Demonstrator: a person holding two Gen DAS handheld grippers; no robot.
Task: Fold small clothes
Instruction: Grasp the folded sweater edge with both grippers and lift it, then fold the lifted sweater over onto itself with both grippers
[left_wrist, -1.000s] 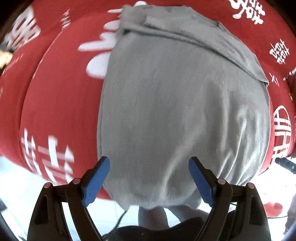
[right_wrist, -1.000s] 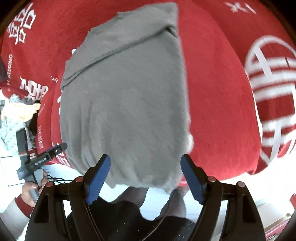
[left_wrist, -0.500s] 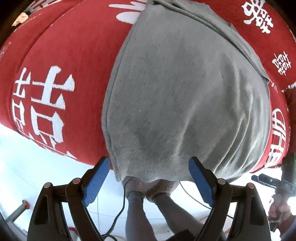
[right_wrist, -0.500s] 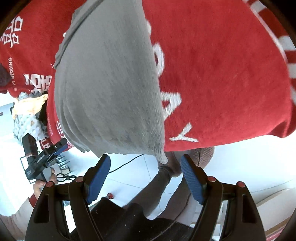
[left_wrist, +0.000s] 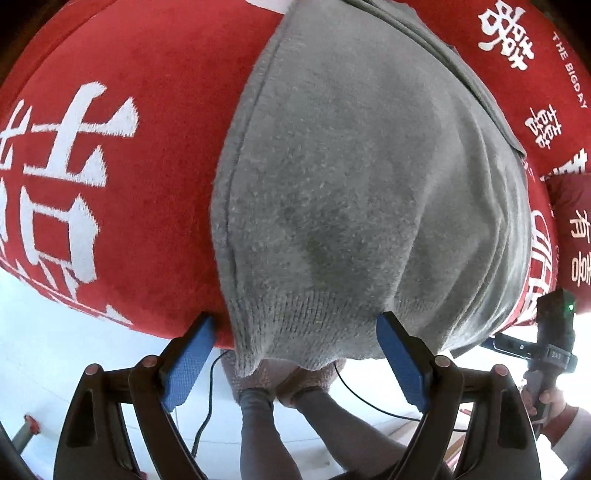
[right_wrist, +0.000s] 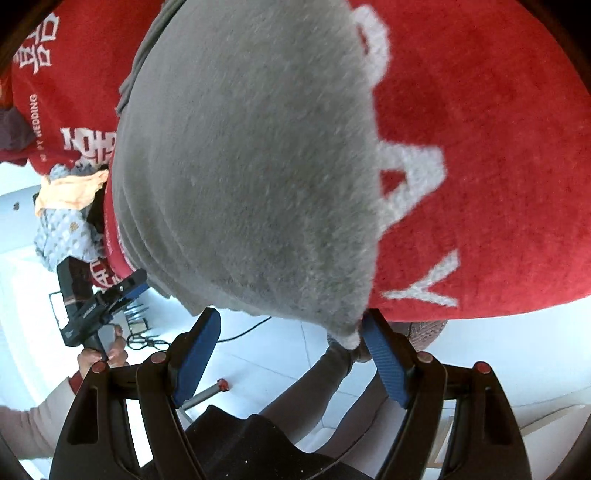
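Observation:
A grey knit garment (left_wrist: 362, 192) lies flat on a red cloth with white characters (left_wrist: 110, 155), its ribbed hem hanging over the near table edge. My left gripper (left_wrist: 295, 354) is open, its blue pads on either side of the hem's left corner, not clamped on it. In the right wrist view the same garment (right_wrist: 251, 166) fills the middle, and my right gripper (right_wrist: 291, 354) is open, its right pad (right_wrist: 384, 365) next to the hem's right corner.
The red cloth (right_wrist: 480, 147) covers the table and drapes over the front edge. A pile of other clothes (right_wrist: 70, 206) lies at the far left. White floor, a black cable (left_wrist: 207, 406) and the person's legs (left_wrist: 266, 424) are below the edge.
Both grippers have pulled back toward the near table edge and dropped lower, so the garment's hem and the floor below now show between the fingers. Both stayed open.

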